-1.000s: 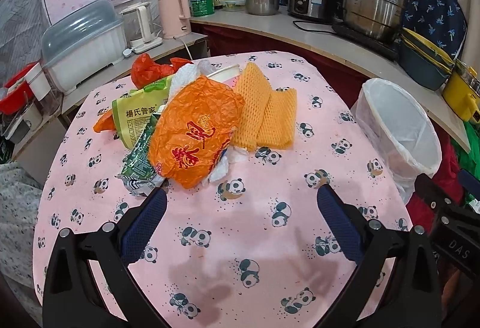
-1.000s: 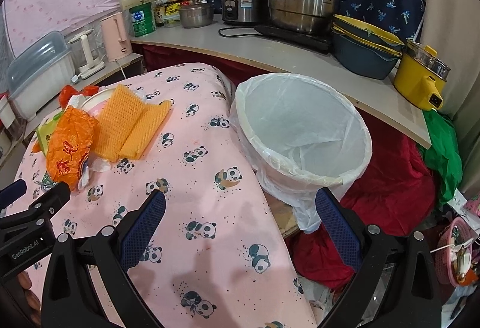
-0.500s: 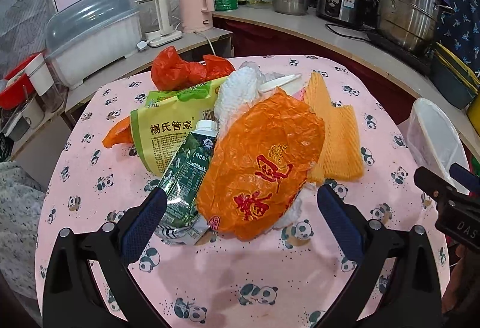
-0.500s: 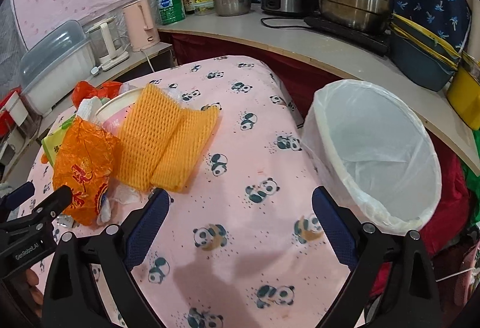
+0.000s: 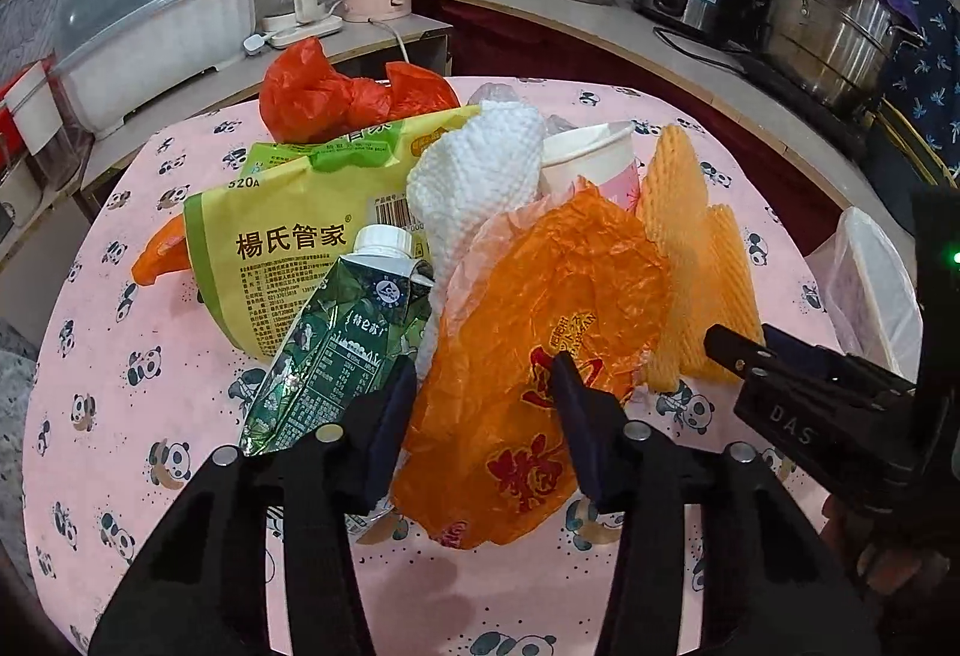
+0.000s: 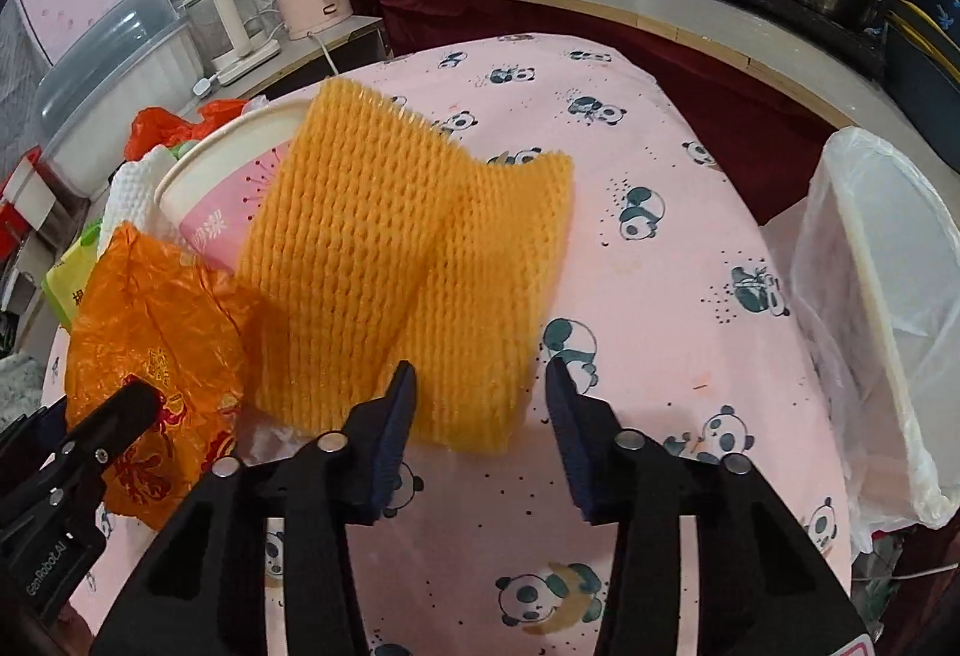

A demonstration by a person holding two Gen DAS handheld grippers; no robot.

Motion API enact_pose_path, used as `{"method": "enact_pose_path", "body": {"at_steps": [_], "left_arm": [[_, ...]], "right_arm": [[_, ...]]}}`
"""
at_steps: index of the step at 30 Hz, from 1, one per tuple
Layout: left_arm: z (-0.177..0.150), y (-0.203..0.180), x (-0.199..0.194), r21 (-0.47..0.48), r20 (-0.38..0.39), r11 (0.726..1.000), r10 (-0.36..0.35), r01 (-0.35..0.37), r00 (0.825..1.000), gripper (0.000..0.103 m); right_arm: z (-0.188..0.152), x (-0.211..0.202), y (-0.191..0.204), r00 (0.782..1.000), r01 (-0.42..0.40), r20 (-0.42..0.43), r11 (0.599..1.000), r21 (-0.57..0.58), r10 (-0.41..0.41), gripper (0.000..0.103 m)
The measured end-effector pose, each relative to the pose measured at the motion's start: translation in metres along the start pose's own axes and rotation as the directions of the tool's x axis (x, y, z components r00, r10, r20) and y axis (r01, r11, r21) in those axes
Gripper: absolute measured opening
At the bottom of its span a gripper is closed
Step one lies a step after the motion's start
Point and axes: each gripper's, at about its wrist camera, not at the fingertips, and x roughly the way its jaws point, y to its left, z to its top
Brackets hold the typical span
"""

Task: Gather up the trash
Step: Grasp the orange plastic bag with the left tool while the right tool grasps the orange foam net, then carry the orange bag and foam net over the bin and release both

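Straddling the near edge of a crumpled orange plastic bag with red printing (image 5: 540,350), the left gripper (image 5: 483,383) has its two blue-padded fingers partly closed around the bag, though whether the pads actually press on the plastic cannot be told. That bag lies on top of a heap of trash on the round surface covered by a pink panda-print cloth (image 5: 150,368). Just left of the bag, touching it, lies a flattened green drink carton with a white screw cap (image 5: 342,338), and behind that a yellow-green printed snack bag (image 5: 270,242), a white knobbly paper towel (image 5: 480,176), a pink-and-white paper cup on its side (image 5: 591,158) and a red plastic bag (image 5: 336,95) at the far edge. To the right of the heap rests a folded orange foam fruit net (image 6: 396,260), overlapping the cup and touching the orange bag. The right gripper (image 6: 480,395) stands at the net's near edge, jaws parted with the corner of the net between them, holding nothing. Well to the right, past the cloth's edge, stands a bin lined with a white plastic bag (image 6: 870,296).
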Motion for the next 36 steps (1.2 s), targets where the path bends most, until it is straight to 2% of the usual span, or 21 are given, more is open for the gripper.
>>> {"method": "enact_pose_path", "body": {"at_steps": [2,5,8,13,25,36], "left_arm": [[0.0,0.001,-0.002,-0.011,-0.001,1.0,-0.007,0.007,1.0,0.031],[-0.001,0.0,-0.008,-0.008,0.004,1.0,-0.02,0.02,1.0,0.027],[-0.003,-0.004,-0.017,0.005,0.015,0.999,-0.033,0.033,0.999,0.02],[-0.007,-0.015,-0.033,0.019,0.026,0.998,-0.052,0.052,0.998,0.014],[-0.018,-0.049,-0.086,0.051,0.084,0.993,-0.111,0.107,0.99,0.014],[-0.025,-0.105,-0.104,0.129,0.082,0.977,-0.183,0.172,0.98,0.014]], "right_arm": [[-0.001,0.0,0.001,1.0,-0.019,0.006,1.0,0.007,0.019,0.02],[-0.002,-0.007,0.003,1.0,-0.016,0.02,1.0,-0.002,0.016,0.011],[-0.003,-0.022,0.001,0.998,-0.011,0.055,1.0,-0.009,0.012,0.01],[-0.004,-0.054,-0.007,0.992,0.005,0.123,1.0,0.0,-0.005,0.01],[-0.017,-0.118,-0.05,0.975,0.028,0.219,0.998,0.057,-0.039,0.01],[-0.035,-0.156,-0.1,0.959,0.048,0.268,0.987,0.152,-0.088,0.01]]}}
